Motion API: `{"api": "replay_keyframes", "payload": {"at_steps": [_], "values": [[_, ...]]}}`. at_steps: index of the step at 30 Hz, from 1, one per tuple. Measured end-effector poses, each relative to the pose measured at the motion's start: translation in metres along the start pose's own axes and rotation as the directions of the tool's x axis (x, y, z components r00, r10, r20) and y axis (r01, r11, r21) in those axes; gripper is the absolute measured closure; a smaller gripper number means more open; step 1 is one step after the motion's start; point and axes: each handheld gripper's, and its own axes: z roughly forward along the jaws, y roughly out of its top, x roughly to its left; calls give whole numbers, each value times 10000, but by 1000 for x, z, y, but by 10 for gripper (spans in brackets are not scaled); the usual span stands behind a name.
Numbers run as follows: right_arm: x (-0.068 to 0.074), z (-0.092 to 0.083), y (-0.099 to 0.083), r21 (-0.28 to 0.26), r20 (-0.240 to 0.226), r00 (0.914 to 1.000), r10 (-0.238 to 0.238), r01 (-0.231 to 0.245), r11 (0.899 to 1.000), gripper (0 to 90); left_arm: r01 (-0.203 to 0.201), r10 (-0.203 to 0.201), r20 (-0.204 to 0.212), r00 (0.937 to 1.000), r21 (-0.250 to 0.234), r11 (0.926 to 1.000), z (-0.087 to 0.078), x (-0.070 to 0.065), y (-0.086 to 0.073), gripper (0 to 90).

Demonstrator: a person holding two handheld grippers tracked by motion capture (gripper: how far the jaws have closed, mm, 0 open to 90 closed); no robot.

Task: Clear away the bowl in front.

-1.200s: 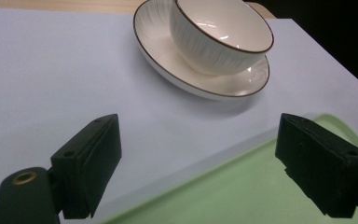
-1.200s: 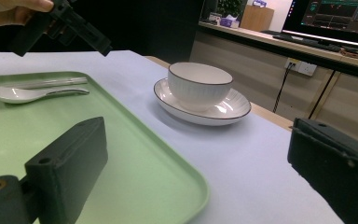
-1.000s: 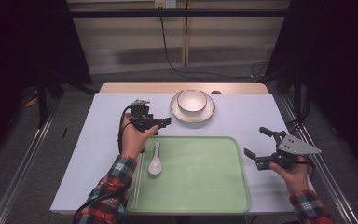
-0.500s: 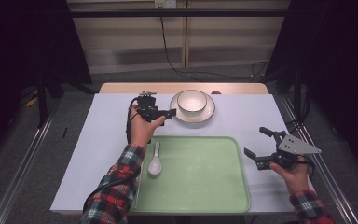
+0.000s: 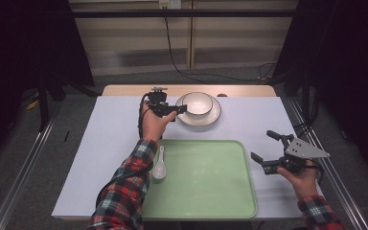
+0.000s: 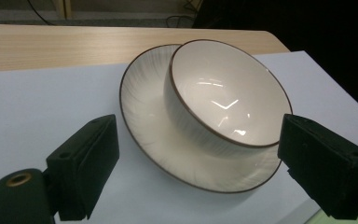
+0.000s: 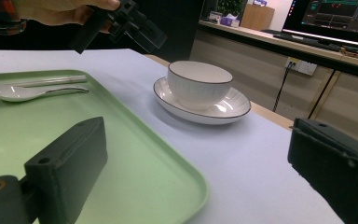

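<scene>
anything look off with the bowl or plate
Slightly: the bowl sits off-centre on the plate, pushed toward its far right rim in the left gripper view. No chips or spills show.

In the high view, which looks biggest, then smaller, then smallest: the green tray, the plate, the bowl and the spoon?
1. Green tray, biggest by far.
2. Plate.
3. Bowl, which sits on the plate and fits inside its rim.
4. Spoon: about as long as the bowl is wide, but much thinner, so it looks smallest.
</scene>
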Motion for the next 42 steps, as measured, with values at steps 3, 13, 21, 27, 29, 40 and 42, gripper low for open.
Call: {"api": "replay_keyframes", "payload": {"at_steps": [3, 13, 21, 27, 29, 40, 42], "values": [[0, 0, 0, -7, 31, 10000, 19, -19, 10000, 38, 39, -39, -10, 10000, -21, 10000, 6, 0, 3, 124], [0, 0, 0, -70, 34, 10000, 38, -38, 10000, 35, 110, -111, -310, 9995, -19, 9999, 23, 3, 10, 113], [0, 0, 0, -76, 33, 10000, 13, -13, 10000, 36, 264, -254, -547, 9982, 176, 9995, 40, 6, 9, 120], [0, 0, 0, -114, 50, 10000, 80, -80, 9999, 36, 374, -358, -770, 9964, 202, 9991, 52, 8, 8, 165], [0, 0, 1, -120, 68, 10000, 70, -69, 9999, 36, 406, -388, -779, 9962, 211, 9990, 56, 8, 7, 180], [-1, -1, 1, -178, -11, 10000, 55, -55, 9998, 36, 667, -636, -781, 9949, 381, 9970, 68, 12, 1, 375], [-1, -1, 1, -191, 34, 10000, 59, -59, 9998, 36, 812, -780, -747, 9942, 405, 9959, 70, 12, 1, 423]]}}
